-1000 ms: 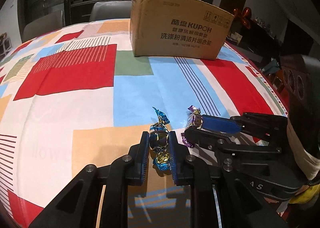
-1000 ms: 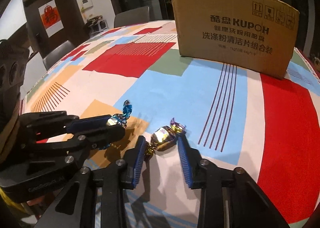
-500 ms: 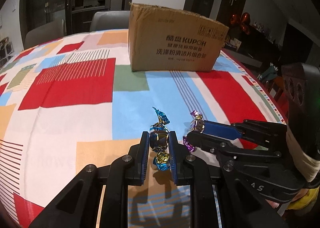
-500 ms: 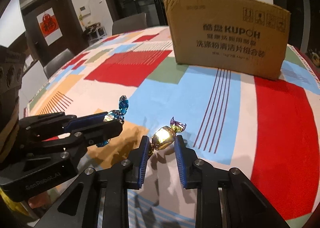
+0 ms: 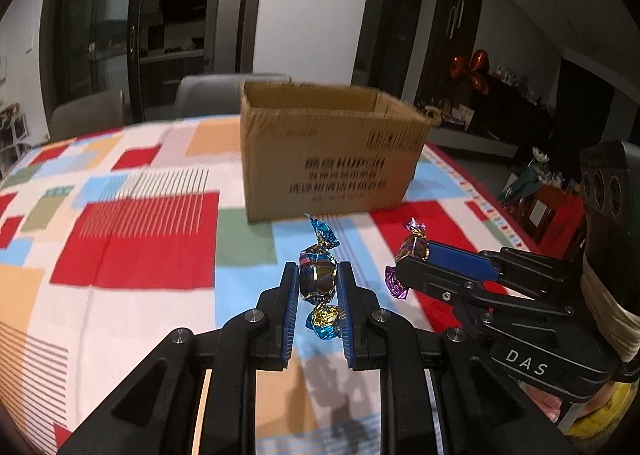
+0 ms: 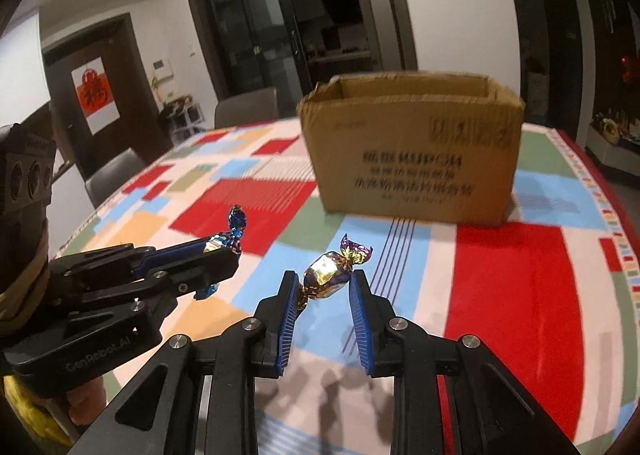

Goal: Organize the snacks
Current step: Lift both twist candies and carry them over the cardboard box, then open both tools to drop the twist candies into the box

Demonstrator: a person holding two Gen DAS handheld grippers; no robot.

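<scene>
Above the patchwork-cloth tabletop (image 5: 152, 255), the left gripper (image 5: 318, 287) has its jaws clamped on a blue-wrapped candy (image 5: 317, 280), held clear of the cloth. Just beside it, the right gripper (image 6: 325, 287) pinches a gold candy with purple ends (image 6: 328, 273), both facing the open cardboard box (image 6: 412, 159) further back.

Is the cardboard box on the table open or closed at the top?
Open. The cardboard box shows its inner walls below the top rim in both views; no flaps cover it. Whether anything lies inside cannot be told.
</scene>
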